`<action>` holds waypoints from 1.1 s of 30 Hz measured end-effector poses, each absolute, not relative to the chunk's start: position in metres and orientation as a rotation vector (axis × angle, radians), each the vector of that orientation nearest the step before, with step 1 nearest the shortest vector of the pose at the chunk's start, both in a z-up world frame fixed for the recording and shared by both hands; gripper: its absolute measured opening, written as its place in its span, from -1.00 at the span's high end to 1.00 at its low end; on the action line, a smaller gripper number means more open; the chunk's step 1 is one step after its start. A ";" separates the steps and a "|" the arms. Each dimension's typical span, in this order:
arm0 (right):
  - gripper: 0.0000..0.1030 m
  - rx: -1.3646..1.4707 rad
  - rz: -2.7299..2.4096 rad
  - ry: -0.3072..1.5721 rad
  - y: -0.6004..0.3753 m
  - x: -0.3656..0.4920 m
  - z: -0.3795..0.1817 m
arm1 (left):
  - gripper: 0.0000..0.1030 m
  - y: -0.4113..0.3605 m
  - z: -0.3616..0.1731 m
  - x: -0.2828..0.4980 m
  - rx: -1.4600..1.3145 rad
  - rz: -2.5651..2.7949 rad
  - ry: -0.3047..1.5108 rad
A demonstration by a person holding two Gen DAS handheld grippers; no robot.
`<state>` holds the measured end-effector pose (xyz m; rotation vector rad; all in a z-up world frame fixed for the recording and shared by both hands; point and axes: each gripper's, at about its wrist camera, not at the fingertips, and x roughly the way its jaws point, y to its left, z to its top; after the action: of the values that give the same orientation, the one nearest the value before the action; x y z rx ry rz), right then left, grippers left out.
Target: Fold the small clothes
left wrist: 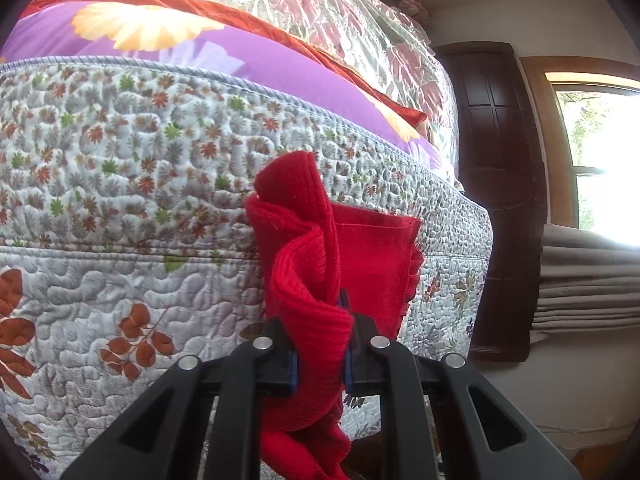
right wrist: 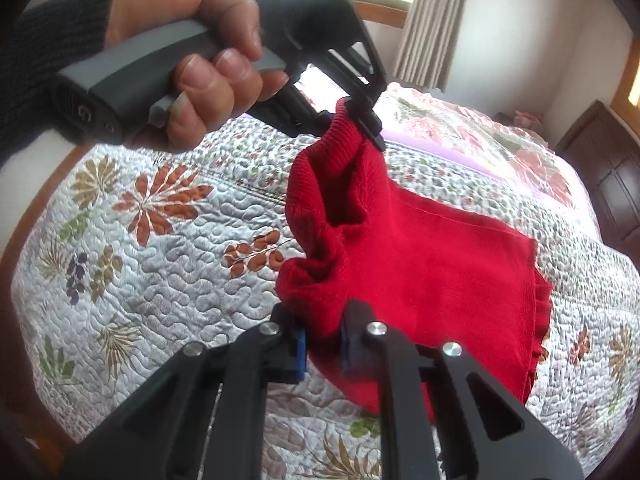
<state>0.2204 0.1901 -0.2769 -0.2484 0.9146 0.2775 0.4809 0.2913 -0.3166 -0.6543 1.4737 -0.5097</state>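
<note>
A small red knitted garment (right wrist: 424, 264) hangs lifted above the quilted bed between both grippers. My right gripper (right wrist: 323, 346) is shut on its ribbed edge at the near side. In the right wrist view my left gripper (right wrist: 366, 122), held by a hand (right wrist: 200, 52), pinches the garment's other ribbed edge higher up. In the left wrist view the left gripper (left wrist: 320, 354) is shut on the red garment (left wrist: 320, 264), whose folds bunch up in front of the camera. The garment's lower hem (right wrist: 536, 320) droops toward the quilt.
A floral quilted bedspread (right wrist: 160, 260) covers the bed beneath. A purple pillow (left wrist: 192, 48) and a plastic-wrapped floral quilt (left wrist: 344, 20) lie at the far end. A dark wooden cabinet (left wrist: 500, 184), a window (left wrist: 600, 160) and curtains (right wrist: 432, 20) stand beyond the bed.
</note>
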 end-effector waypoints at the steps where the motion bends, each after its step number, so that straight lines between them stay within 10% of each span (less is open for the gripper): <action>1: 0.80 -0.227 0.271 0.914 0.183 0.220 -0.274 | 0.72 0.285 -0.312 0.481 -0.652 -0.502 1.471; 33: 0.85 0.126 0.122 0.923 -0.023 0.204 -0.276 | 0.73 0.088 -0.313 0.487 -0.414 -0.365 1.516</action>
<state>0.2038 -0.0235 -0.2763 0.1257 0.9234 0.1217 0.4868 0.0877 -0.3126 -0.4137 1.5162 -0.3650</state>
